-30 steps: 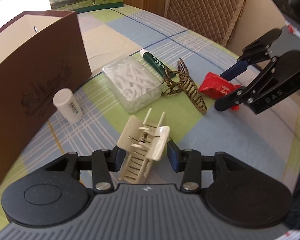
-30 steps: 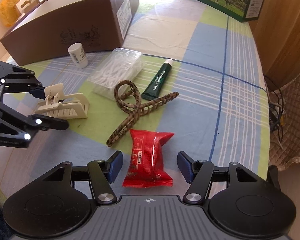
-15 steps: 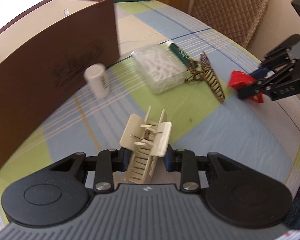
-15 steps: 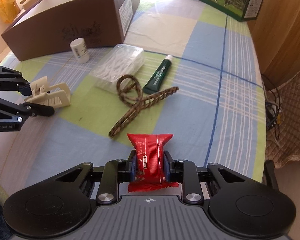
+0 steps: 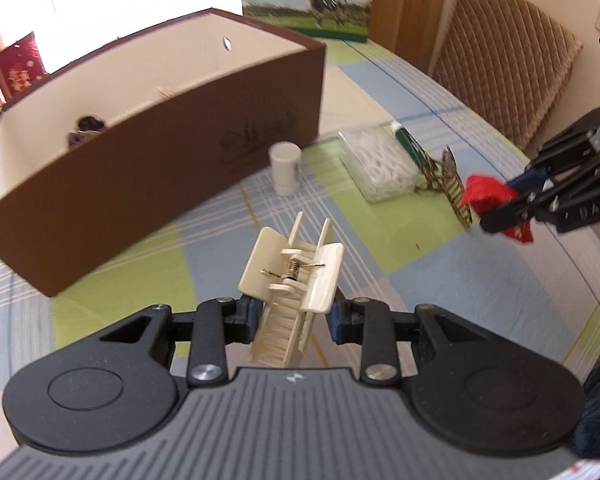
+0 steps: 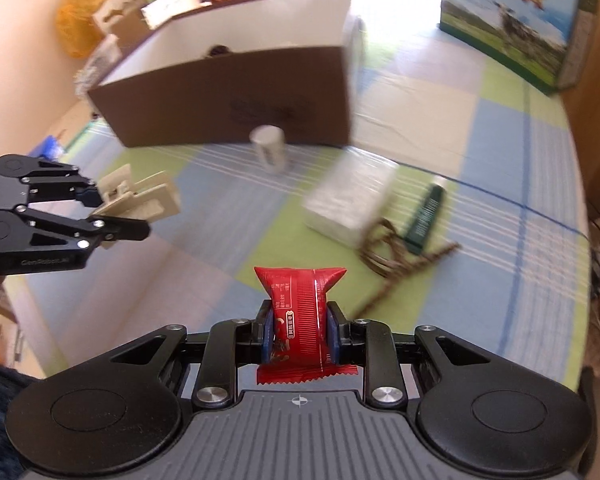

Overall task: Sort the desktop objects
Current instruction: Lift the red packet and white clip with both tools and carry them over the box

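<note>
both grippers are carrying their picks above the checked tablecloth (image 5: 440, 280). the left gripper (image 5: 292, 316) is pinching a cream hair claw clip (image 5: 292, 280); the right gripper (image 6: 299, 338) is pressing its jaws onto a red snack packet (image 6: 300, 312). the step in hand looks like transport to the open brown box (image 5: 160, 152), just ahead. next, each load probably needs lifting over the box wall before release. a white bottle (image 6: 269, 148), floss-pick case (image 5: 376, 164), green tube (image 6: 426, 216) and leopard hair clip (image 6: 396, 252) are waiting on the cloth.
</note>
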Motion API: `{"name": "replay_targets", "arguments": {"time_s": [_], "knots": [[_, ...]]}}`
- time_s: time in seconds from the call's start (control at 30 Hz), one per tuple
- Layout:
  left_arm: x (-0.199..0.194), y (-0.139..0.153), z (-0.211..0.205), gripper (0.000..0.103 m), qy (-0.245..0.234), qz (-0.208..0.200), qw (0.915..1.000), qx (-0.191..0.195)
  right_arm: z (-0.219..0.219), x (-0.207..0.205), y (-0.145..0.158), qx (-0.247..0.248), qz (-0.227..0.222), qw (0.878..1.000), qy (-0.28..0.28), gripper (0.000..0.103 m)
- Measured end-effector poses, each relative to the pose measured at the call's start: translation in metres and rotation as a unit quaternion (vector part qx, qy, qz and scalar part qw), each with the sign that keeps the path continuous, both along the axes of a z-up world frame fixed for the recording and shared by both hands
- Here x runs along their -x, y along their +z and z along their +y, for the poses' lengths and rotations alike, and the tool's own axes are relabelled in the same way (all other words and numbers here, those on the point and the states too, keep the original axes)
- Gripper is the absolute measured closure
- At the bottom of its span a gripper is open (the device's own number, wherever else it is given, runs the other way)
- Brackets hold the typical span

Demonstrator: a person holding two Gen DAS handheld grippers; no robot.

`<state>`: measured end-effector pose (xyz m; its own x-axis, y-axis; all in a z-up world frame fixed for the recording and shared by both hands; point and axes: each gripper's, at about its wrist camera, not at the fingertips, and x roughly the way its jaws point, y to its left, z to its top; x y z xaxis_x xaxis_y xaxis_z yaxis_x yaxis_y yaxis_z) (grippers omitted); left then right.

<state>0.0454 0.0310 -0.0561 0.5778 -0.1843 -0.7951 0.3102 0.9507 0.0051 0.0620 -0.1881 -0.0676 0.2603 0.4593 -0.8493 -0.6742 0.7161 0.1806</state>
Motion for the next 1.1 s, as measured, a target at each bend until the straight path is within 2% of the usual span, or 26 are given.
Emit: {"name": "replay_targets", "arguments": {"time_s": [0.23,0.57,1.1], "knots": [[0.007,0.012,0.011,0.075,0.018,-0.015,0.9997,0.008,0.030,0.009,0.002,-0.012,0.004,0.999,0.035,0.080],[0.012,0.015,0.023,0.075,0.027,-0.018,0.9994,0.010,0.047,0.014,0.000,-0.014,0.007,0.999,0.050,0.080],[-0.013,0.038,0.049,0.075,0.065,-0.040,0.9970,0.006,0.091,-0.012,0.030,-0.040,-0.036,0.996,0.073,0.080]]}}
